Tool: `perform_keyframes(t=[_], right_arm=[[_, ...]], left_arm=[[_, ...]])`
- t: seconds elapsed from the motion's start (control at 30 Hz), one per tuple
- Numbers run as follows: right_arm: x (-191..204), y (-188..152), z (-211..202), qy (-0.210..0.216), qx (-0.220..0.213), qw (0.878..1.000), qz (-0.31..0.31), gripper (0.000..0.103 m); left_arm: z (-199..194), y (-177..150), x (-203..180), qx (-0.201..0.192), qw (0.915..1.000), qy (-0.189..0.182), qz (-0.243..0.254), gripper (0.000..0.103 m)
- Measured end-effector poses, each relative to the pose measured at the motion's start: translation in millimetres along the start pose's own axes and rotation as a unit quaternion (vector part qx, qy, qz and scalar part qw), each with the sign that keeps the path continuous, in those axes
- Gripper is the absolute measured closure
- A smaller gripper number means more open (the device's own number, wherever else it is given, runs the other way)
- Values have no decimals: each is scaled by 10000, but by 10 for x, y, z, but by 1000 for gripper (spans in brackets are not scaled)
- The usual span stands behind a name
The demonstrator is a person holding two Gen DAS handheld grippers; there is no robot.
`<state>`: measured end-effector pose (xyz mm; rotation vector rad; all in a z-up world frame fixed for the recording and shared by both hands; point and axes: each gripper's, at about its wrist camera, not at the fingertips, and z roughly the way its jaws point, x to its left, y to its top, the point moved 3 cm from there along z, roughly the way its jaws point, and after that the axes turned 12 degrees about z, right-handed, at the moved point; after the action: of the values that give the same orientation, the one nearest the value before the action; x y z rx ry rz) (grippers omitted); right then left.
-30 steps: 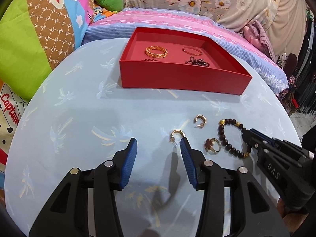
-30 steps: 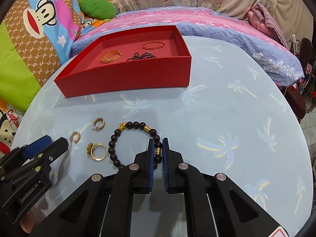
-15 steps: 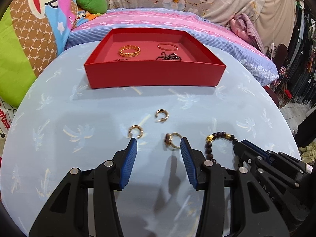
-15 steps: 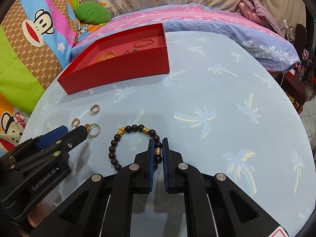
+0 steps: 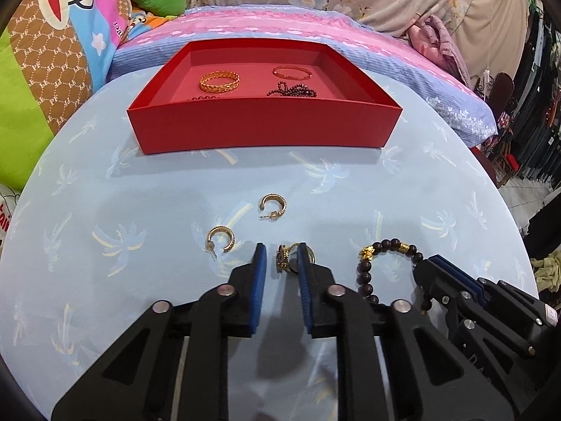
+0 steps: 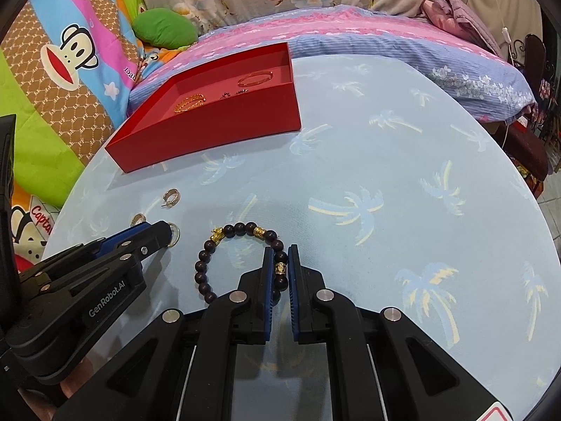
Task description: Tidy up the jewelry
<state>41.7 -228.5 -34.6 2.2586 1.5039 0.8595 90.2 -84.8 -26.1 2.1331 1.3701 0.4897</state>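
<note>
- On the pale blue palm-print tablecloth (image 5: 147, 210), toward its far edge — a shallow red tray (image 5: 263, 126) with low upright walls and a pink floor.
- Inside the tray: a gold woven bangle (image 5: 220, 81) at left, a thin rose-gold bangle (image 5: 292, 72) at right, a dark bead chain (image 5: 291, 90) heaped just before the thin bangle, and a few dark beads (image 5: 203, 98) showing above the near wall.
- Loose on the cloth, near the tray's front wall but apart from it: two gold hoop earrings (image 5: 273, 206) (image 5: 220, 240).
- Left gripper (image 5: 280, 258): its jaws have just been closing and now stand narrow, with a gold ring (image 5: 284, 262) bearing a dark top between the blue pads; the right pad touches its band, and the ring rests on the cloth.
- Right gripper (image 6: 280, 268): jaws nearly together, clamped on the dark beaded bracelet (image 6: 210, 245) at a gold bead — the rest of the loop lies flat on the cloth to its left.
</note>
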Motion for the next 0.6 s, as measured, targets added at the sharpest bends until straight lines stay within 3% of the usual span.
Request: perform_keyframes(t=[0.6], right_arm=[[137,111,-217,289,-152,9995,-43,95]], left_arm=[[-165,37,134,-69,10000,-22,-36,95]])
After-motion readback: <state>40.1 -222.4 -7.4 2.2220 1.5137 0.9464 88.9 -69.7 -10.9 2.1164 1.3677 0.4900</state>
